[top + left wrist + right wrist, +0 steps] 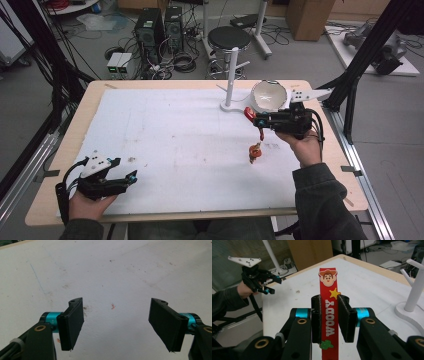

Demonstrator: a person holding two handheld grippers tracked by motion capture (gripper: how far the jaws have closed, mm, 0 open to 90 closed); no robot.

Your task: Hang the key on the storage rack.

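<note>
A red strap [327, 310] with a cartoon cowboy face, a yellow star and the word WOODY stands upright between the jaws of my right gripper [329, 317], which is shut on it. From above, the right gripper [256, 120] hovers over the right part of the white sheet. The strap's red end [248, 114] pokes out past it, and a small orange charm [255, 151] hangs below on a thin cord, near the sheet. My left gripper [125, 177] rests at the near left corner. Its fingers [72, 323] stand wide apart with nothing between them.
A white stand [231, 75] with an upright post and round base sits at the back right of the white sheet [165, 135]. A pale bowl [269, 95] lies beside it. The table's wooden rim [90, 100] frames the sheet. Black frame struts stand at both sides.
</note>
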